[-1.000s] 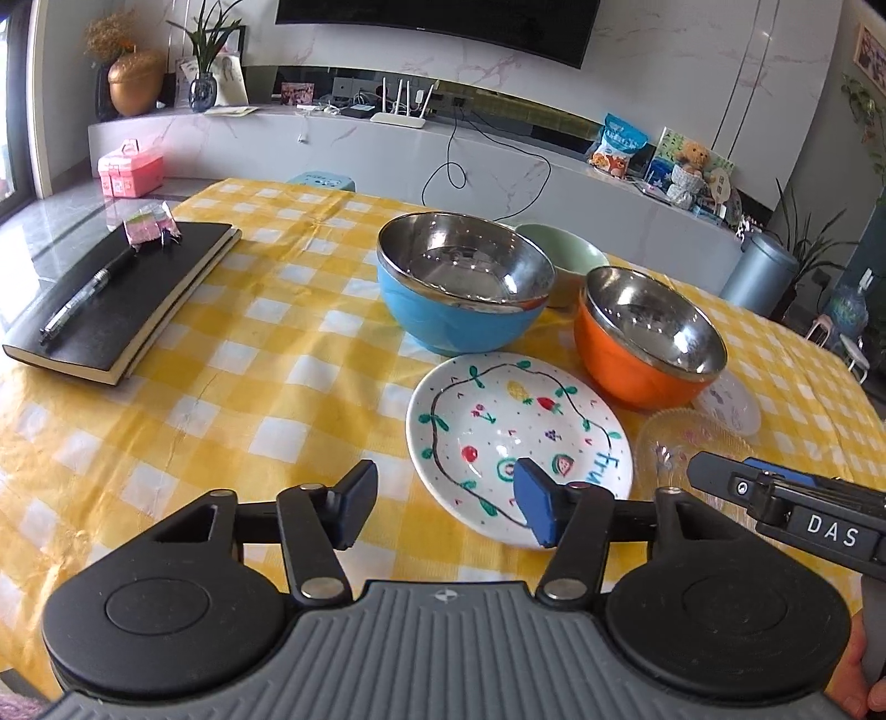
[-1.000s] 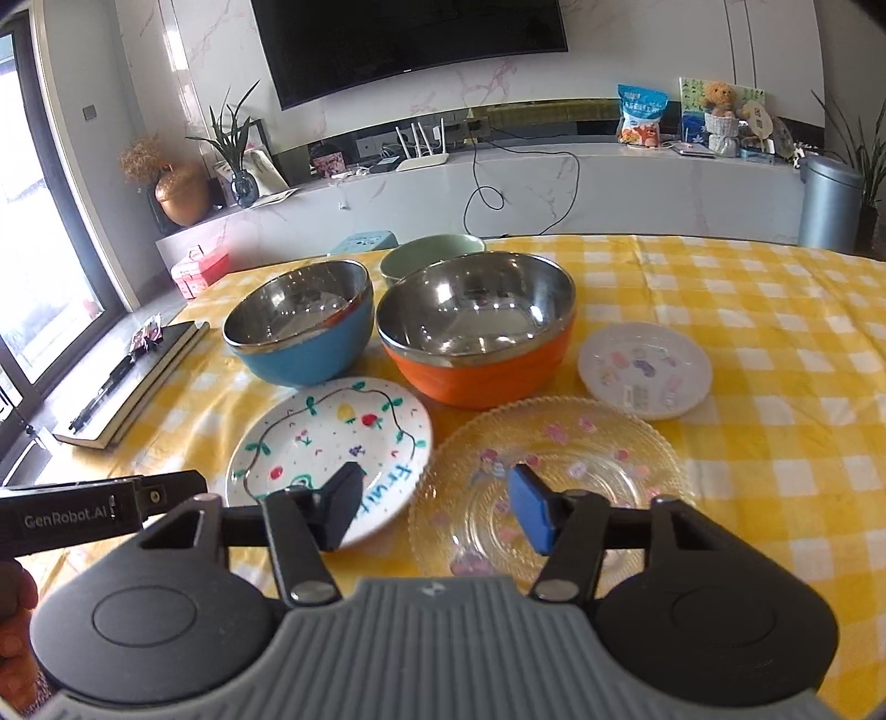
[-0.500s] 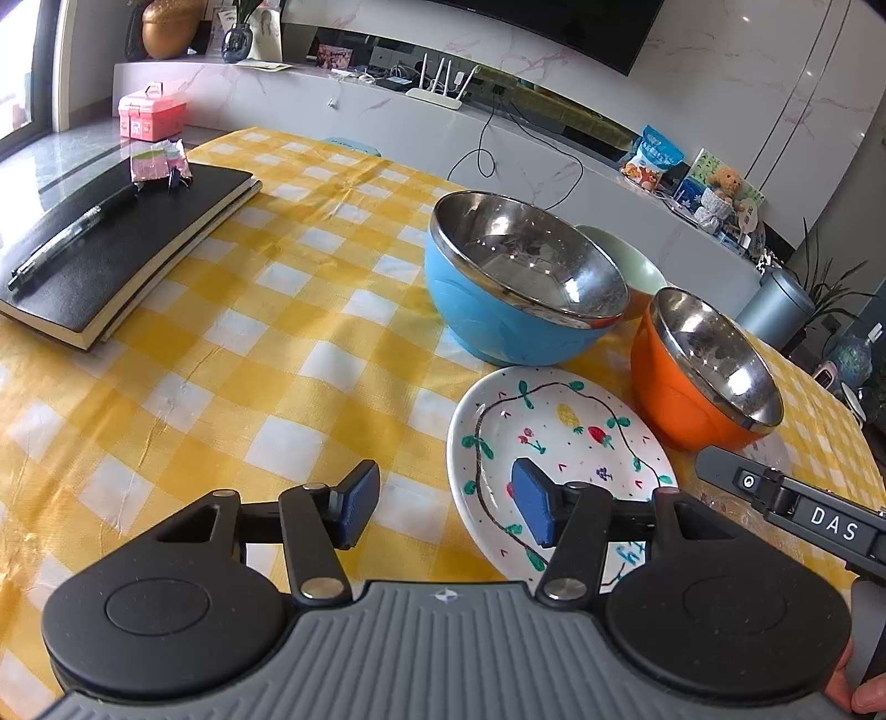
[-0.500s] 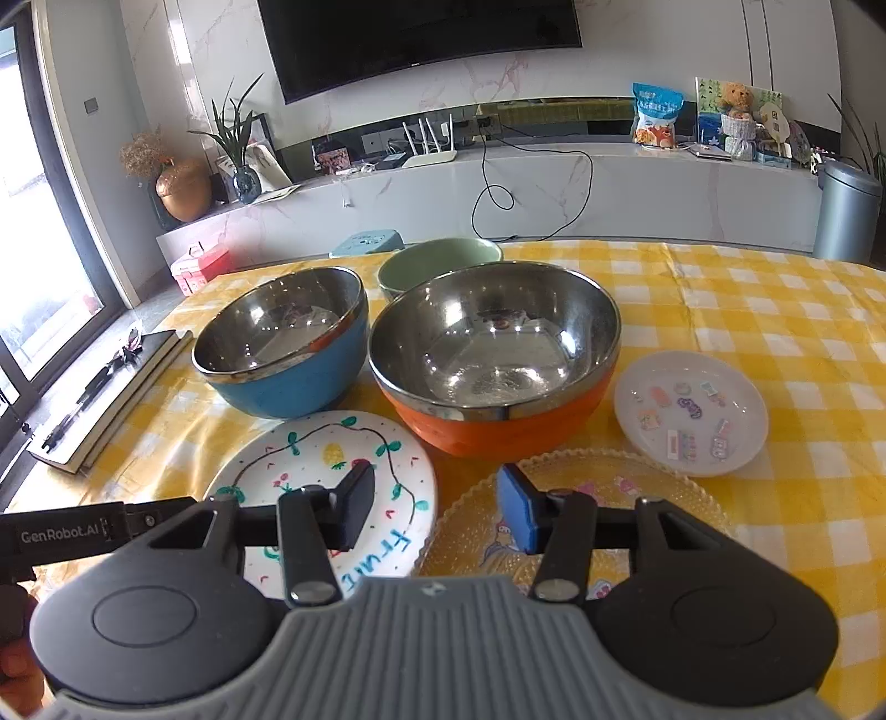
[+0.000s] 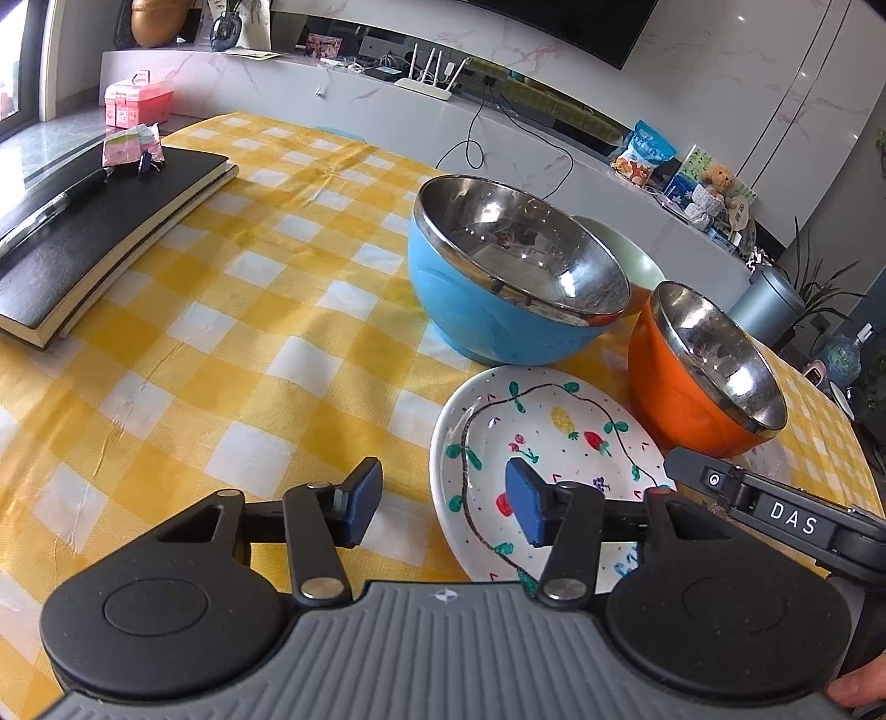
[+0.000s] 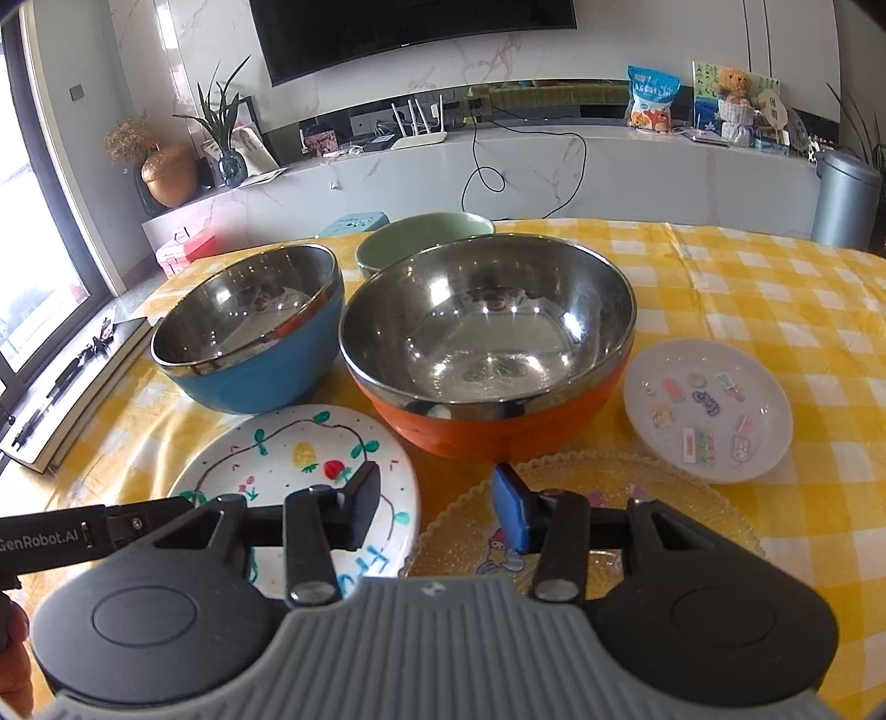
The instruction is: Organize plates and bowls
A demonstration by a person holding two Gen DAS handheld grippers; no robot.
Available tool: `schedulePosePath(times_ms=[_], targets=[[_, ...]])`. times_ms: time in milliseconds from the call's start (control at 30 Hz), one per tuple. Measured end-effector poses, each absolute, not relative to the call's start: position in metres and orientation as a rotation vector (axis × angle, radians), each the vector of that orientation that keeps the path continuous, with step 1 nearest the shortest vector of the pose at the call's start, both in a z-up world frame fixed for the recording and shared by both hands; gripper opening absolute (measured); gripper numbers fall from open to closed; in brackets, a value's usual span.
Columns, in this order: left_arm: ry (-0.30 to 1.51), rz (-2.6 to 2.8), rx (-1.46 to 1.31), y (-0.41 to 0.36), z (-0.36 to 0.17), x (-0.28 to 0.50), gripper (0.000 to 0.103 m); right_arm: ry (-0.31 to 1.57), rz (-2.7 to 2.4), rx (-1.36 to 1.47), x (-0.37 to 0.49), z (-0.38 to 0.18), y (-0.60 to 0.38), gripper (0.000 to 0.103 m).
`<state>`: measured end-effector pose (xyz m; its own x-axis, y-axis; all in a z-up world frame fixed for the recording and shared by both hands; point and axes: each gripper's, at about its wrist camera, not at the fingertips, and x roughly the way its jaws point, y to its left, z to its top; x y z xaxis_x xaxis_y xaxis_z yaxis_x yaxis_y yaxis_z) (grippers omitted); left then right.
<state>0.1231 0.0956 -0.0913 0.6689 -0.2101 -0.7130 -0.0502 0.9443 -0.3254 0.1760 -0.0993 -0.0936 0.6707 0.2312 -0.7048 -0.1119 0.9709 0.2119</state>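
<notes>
White painted plate (image 5: 554,443) rim between closing left gripper (image 5: 443,507) fingers (image 5: 526,507), untouched

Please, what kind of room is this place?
Most likely a home living or dining room: a wall television hangs above a long marble shelf with a router, and the table has a yellow checked cloth.

A yellow-and-white checked tablecloth (image 6: 720,288) is seen. Blue (image 6: 249,332) and orange (image 6: 487,354) bowls are steel-lined; the near-left white plate (image 6: 299,459) is fruit-painted.
</notes>
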Motion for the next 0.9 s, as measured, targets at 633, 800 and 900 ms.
schedulePosePath(times_ms=[633,800,900], targets=[[0.818,-0.101,-0.32,0.099,-0.084,0.121,0.037,0.808,0.247,0.128,0.176,-0.092,-0.086,0.031],[0.838,-0.113,-0.325,0.099,-0.086,0.122,0.037,0.841,0.248,0.134,0.183,-0.096,-0.084,0.023],[0.851,-0.126,-0.325,0.098,-0.088,0.122,0.029,0.855,0.244,0.149,0.185,-0.097,-0.084,0.02]])
